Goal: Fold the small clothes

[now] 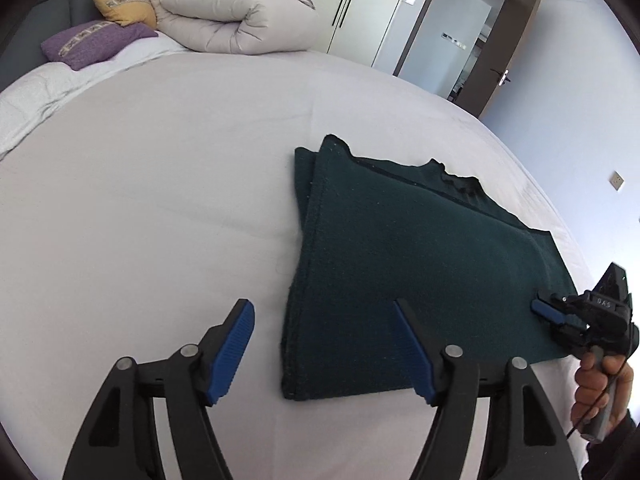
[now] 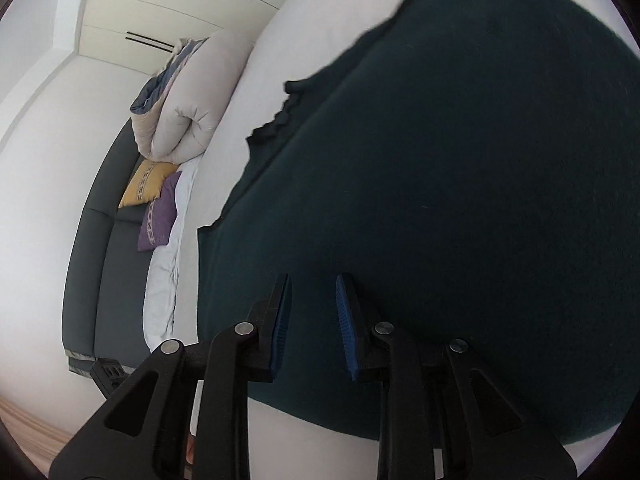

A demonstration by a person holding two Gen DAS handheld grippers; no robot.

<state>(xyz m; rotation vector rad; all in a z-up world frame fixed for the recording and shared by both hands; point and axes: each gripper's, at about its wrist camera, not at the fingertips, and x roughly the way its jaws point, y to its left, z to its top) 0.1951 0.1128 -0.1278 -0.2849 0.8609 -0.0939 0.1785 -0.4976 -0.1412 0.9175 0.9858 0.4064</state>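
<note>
A dark green knit garment [image 1: 400, 264] lies folded flat on the white bed [image 1: 160, 200]. My left gripper [image 1: 324, 312] is open wide, hovering over the garment's near left edge and holding nothing. My right gripper [image 1: 538, 308] shows at the garment's right edge, held by a hand. In the right wrist view the garment [image 2: 460, 160] fills the frame, and my right gripper [image 2: 314, 284] hovers over its edge with the blue pads a narrow gap apart and nothing between them.
A rolled duvet [image 1: 236, 16], a yellow pillow [image 1: 124, 4] and a purple pillow [image 1: 92, 42] lie at the head of the bed. An open door [image 1: 500, 68] and wardrobes [image 1: 360, 0] stand beyond the bed's far side.
</note>
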